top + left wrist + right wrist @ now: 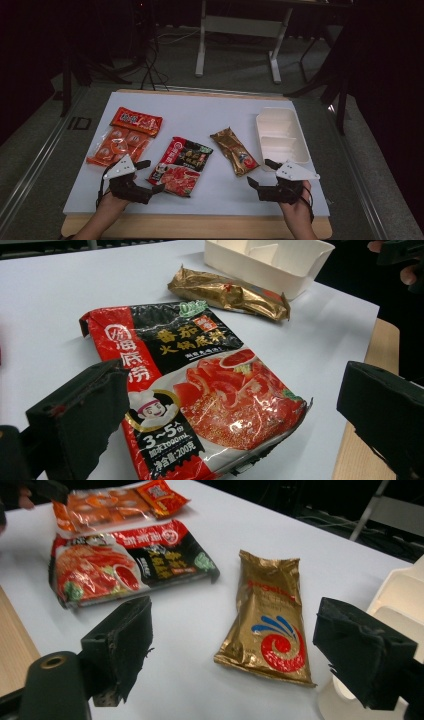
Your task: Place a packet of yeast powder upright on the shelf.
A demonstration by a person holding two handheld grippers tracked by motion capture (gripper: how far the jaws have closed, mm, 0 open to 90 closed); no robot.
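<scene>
Here, near the table's (210, 112) front edge, left gripper (145, 176) w/ jaws spread wide, red soup-base packet (181, 166) lying flat just beyond its tips. Right gripper (261, 172) also spread, gold packet (234, 150) just ahead. Both hands low, grippers pointing away from the person.
</scene>
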